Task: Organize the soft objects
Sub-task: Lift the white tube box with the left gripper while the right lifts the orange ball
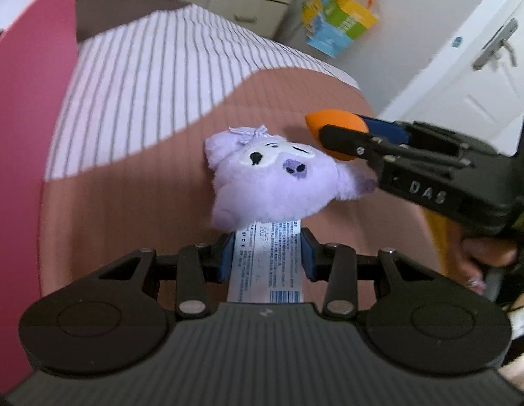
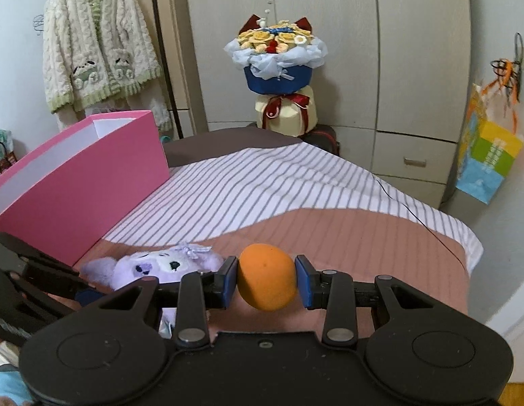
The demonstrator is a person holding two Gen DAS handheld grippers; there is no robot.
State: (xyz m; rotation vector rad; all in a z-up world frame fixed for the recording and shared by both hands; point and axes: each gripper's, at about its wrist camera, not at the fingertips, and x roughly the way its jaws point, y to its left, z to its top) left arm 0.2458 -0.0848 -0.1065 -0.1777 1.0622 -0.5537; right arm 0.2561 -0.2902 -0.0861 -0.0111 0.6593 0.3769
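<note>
The purple plush toy [image 1: 262, 182] hangs above the bed's brown and striped cover [image 1: 153, 88], held only by its white care label [image 1: 267, 257], which the left gripper [image 1: 268, 257] pinches between narrow blue pads. Just beside it, the right gripper [image 2: 266, 282] has its jaws closed on an orange makeup sponge [image 2: 267, 275], slightly squashed at the sides. The open pink box [image 2: 89, 182] sits on the bed to the left, and both soft things look bound for it.

To do this well, I'd carry the plush slowly, since a grip on a label lets the toy swing, and keep the two grippers from knocking together, as they are close now. Each should clear the box wall before letting go.

The right wrist view shows the box's open top and white inside, plus the wardrobe [image 2: 329, 50], a flower bouquet [image 2: 278, 57] and a hanging cardigan [image 2: 99, 50]. The left wrist view alone shows the label grip, the sponge from the side, a door [image 1: 481, 77], and the person's fingers [image 1: 481, 260] on the right gripper's handle.
</note>
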